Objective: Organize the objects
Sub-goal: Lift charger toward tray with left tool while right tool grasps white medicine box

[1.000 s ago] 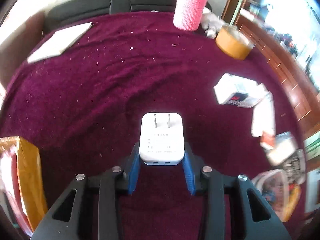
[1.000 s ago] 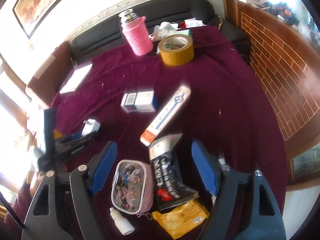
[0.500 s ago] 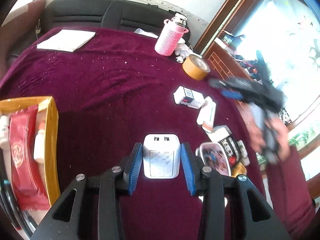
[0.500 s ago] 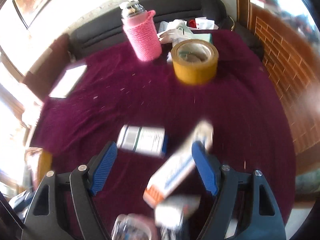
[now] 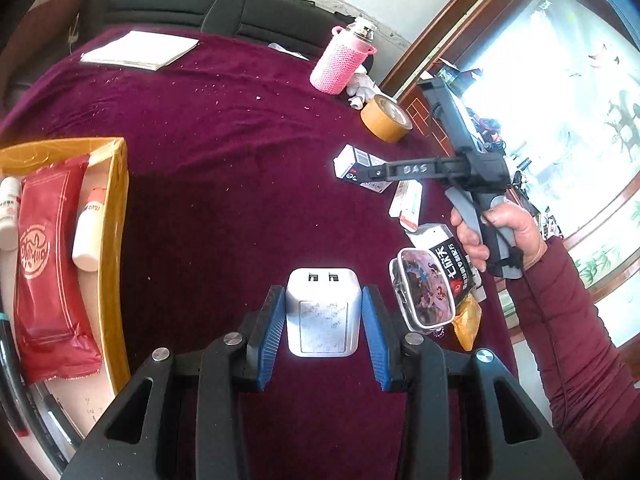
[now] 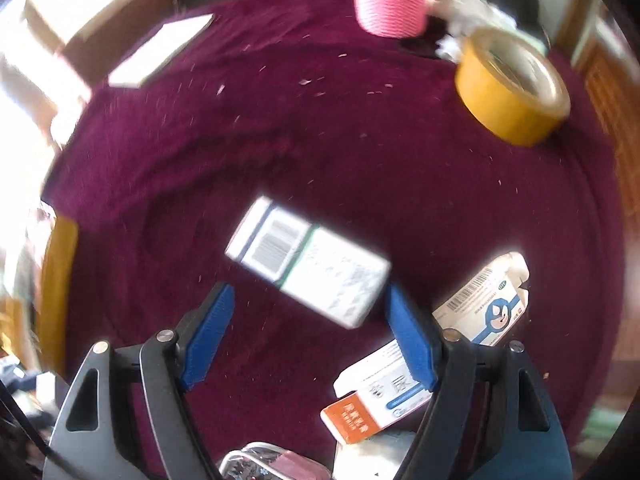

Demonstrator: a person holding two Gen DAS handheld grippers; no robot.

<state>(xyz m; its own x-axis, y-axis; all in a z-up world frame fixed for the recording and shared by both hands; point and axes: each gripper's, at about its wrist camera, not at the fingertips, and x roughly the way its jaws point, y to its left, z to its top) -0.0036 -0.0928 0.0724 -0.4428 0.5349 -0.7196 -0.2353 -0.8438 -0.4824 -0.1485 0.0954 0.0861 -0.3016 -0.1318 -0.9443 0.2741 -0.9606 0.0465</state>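
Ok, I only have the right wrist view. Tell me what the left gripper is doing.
Observer: The left gripper is shut on a white charger, holding it above the cloth.
Operator: Say what is in the yellow tray; I see only its edge.
Observer: The yellow tray holds a red packet with a white bottle beside it.
Operator: Describe the top of the pink thing; it is cut off here.
Observer: The pink-sleeved flask has a metal cap.

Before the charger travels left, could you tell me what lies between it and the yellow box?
Only bare maroon cloth lies between the white charger, clamped in the left tongs, and the yellow box, as the left wrist view shows.
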